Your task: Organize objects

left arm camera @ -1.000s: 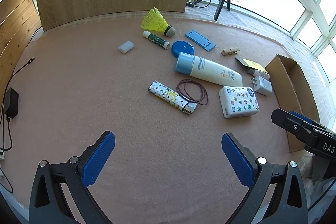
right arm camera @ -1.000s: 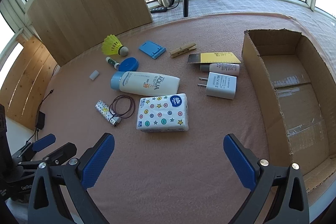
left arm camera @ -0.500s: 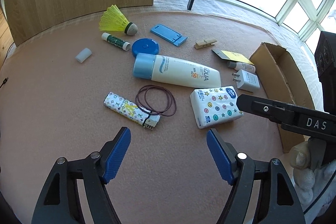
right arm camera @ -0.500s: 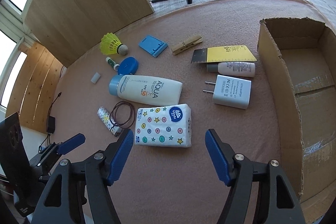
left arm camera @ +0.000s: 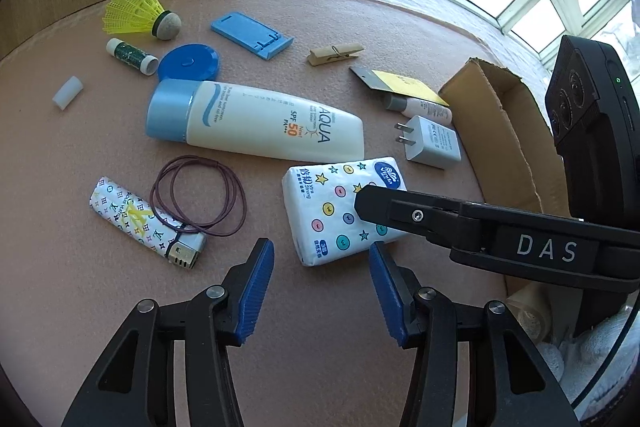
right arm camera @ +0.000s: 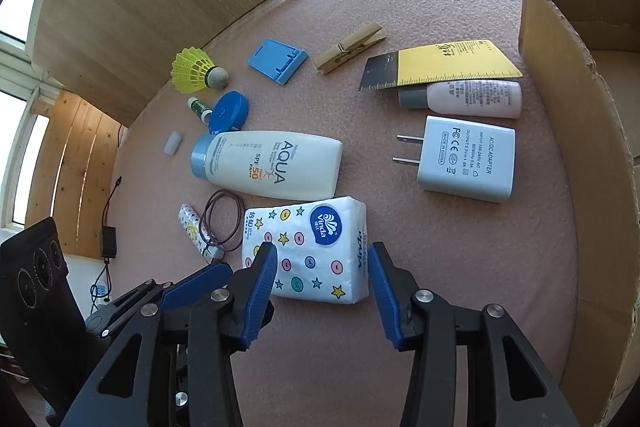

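- Closing: right gripper, jaws narrowing over the near end of the white soft tissue pack printed with stars and coloured dots; its blue pads are not pressing on it.
- Closing too: left gripper, with only bare pink felt mat between its jaws; the tissue pack lies just ahead of its right pad.
- Readable: "Vinda" on the pack's blue badge; "AQUA", "SPF 50" on the white sunscreen bottle with blue cap; "AC/DC ADAPTER", "MADE IN CHINA" on the white plug-in charger; "DAS" on the right gripper's black arm in the left view.
- Bottle and pack nearly touch.
- Open brown cardboard box stands at the mat's right edge, its near wall just beside the charger.
- Open mat: between pack and box, and in front of both grippers.
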A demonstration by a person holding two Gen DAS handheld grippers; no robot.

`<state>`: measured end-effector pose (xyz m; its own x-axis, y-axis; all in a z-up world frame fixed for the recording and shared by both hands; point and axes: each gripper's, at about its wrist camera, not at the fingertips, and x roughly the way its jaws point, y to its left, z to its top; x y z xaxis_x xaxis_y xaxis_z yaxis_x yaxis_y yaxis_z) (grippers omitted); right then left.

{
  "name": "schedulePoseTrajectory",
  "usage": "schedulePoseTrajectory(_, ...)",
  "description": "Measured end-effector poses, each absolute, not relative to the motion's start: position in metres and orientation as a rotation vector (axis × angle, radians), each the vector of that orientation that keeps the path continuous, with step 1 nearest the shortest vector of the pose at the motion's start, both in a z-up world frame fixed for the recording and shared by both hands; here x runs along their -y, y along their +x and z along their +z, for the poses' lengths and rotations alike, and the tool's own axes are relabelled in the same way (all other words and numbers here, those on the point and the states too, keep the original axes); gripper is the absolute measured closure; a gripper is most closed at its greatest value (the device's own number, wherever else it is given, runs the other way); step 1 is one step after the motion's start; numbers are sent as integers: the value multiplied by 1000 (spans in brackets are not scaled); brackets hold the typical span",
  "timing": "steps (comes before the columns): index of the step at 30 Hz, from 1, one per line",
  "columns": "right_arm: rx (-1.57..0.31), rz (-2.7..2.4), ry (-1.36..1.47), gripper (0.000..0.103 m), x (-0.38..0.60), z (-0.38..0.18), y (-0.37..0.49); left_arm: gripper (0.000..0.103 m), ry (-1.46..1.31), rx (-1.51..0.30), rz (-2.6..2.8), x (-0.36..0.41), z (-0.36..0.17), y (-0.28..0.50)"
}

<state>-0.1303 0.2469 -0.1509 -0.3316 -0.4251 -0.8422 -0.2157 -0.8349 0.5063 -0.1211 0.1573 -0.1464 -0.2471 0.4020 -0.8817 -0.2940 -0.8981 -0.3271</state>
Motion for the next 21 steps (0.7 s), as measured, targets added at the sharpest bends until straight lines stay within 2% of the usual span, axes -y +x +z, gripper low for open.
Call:
schedulePoseTrajectory(2, 861, -2295, 1732, 63, -248, -154, -132, 57, -1598, 175, 2152, -160, -154, -126)
schedulePoseTrajectory(21, 859, -2335, 1719, 64, -242, -144, -112, 57, -1572, 214, 2117, -158, -145, -107)
